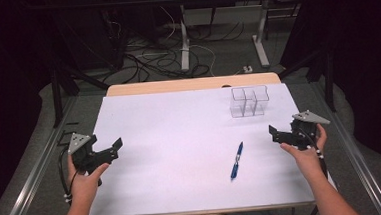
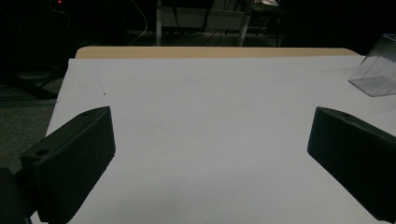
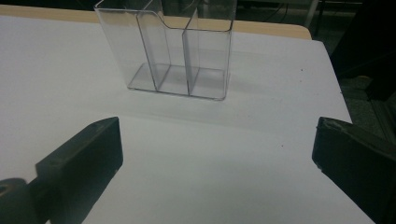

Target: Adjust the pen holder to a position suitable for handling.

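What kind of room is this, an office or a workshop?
Probably a lab or test room set up for recording. A white-topped table holds just a pen and a clear organizer, loose cables lie on the floor behind, and dark curtains close off the sides.

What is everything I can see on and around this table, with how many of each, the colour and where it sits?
Pen: one, blue, lying on the white sheet right of centre, toward the near edge.
Clear organiser: one, see-through plastic with several compartments, empty, standing at the far right of the sheet.
White sheet: one, covering most of the table top.
Table: one, light wood, a strip showing at the far edge.
Cables: several, dark and white, on the floor beyond the table.
Left hand-held gripper: one, black, jaws open and empty, at the sheet's left edge.
Right hand-held gripper: one, black, jaws open and empty, at the sheet's right edge.
Forearms: two, coming in from the bottom.
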Demonstrator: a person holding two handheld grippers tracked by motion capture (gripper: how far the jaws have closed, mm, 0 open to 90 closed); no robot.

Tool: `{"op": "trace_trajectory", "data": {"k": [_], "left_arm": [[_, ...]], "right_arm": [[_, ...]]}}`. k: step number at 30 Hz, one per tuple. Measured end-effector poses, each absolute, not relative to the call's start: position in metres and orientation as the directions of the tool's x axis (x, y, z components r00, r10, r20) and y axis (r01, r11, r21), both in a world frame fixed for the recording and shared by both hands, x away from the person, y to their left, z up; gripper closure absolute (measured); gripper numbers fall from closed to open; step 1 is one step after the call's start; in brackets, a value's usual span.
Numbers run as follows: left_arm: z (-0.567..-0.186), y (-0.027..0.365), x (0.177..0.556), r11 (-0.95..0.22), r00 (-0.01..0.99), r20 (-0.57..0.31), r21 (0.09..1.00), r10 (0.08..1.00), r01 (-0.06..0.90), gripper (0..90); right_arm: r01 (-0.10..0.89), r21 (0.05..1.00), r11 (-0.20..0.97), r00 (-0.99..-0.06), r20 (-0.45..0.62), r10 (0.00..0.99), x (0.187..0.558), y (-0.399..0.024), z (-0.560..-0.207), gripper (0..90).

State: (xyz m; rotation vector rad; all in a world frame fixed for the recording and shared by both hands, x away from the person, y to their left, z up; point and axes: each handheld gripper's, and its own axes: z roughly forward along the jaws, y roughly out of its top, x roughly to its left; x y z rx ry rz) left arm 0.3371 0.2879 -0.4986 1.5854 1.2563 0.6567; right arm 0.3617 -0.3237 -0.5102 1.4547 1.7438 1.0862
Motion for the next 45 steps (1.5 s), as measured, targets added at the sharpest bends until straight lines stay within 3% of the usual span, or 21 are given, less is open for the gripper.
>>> {"op": "trace_trajectory", "data": {"k": [5,12,22,25,39,45], "left_arm": [[-0.499,0.286,0.337,-0.001,0.324,-0.148,0.909,0.935,0.418,0.8],[-0.499,0.286,0.337,-0.009,0.327,-0.143,0.907,0.934,0.422,1.0],[-0.501,0.288,0.338,-0.005,0.308,-0.143,0.901,0.940,0.433,2.0],[-0.501,0.288,0.338,0.000,0.304,-0.146,0.901,0.942,0.433,2.3],[-0.502,0.287,0.339,-0.010,0.304,-0.142,0.894,0.942,0.448,3.1],[-0.503,0.288,0.340,-0.011,0.303,-0.141,0.893,0.942,0.449,3.1]], "right_arm": [[0.456,0.886,0.084,-0.199,0.009,0.980,0.361,-0.327,-0.508,12.2],[0.435,0.896,0.086,-0.196,0.001,0.981,0.368,-0.335,-0.507,18.2],[0.388,0.920,0.049,-0.187,0.027,0.982,0.388,-0.350,-0.497,39.9],[0.392,0.916,0.089,-0.193,-0.012,0.981,0.398,-0.350,-0.494,47.2],[0.469,0.866,0.174,-0.241,-0.063,0.968,0.432,-0.342,-0.470,52.0],[0.483,0.859,0.171,-0.264,-0.043,0.964,0.449,-0.339,-0.458,59.5]]}}
